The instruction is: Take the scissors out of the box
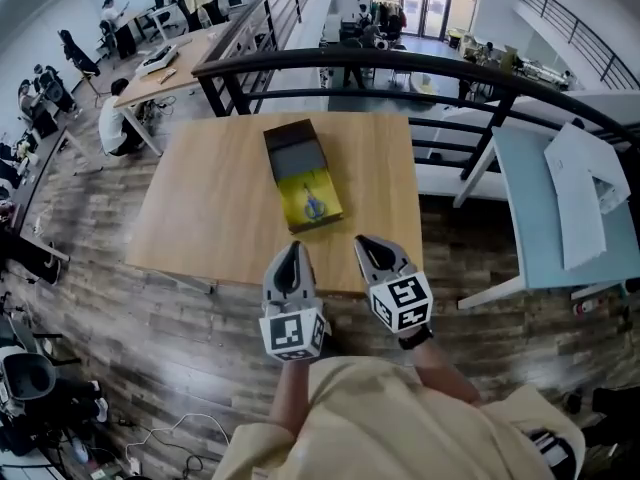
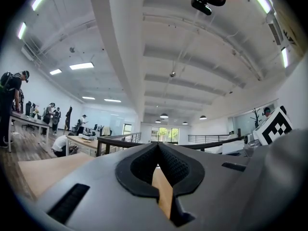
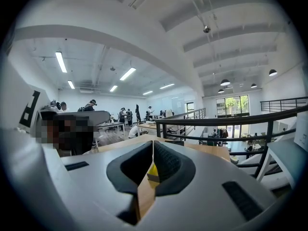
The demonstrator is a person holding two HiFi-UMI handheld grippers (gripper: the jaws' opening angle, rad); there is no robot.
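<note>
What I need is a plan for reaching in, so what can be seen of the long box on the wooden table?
The flat rectangular box lies open on the light wooden table, slightly askew. Its far half looks dark grey, its near half yellow-green, with small bluish scissors lying in it. It looks like card. Only the table touches it; the left gripper and right gripper are short of it.

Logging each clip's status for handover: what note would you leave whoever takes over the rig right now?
Left gripper: shut, empty, over the near edge of the table.
Right gripper: shut, empty, beside it.
The box lies open mid-table; the scissors lie in its yellow end, the end nearer the grippers.
Done: nothing grasped yet.
Left: open a gripper, reach in, grip the scissors, lift them out.
</note>
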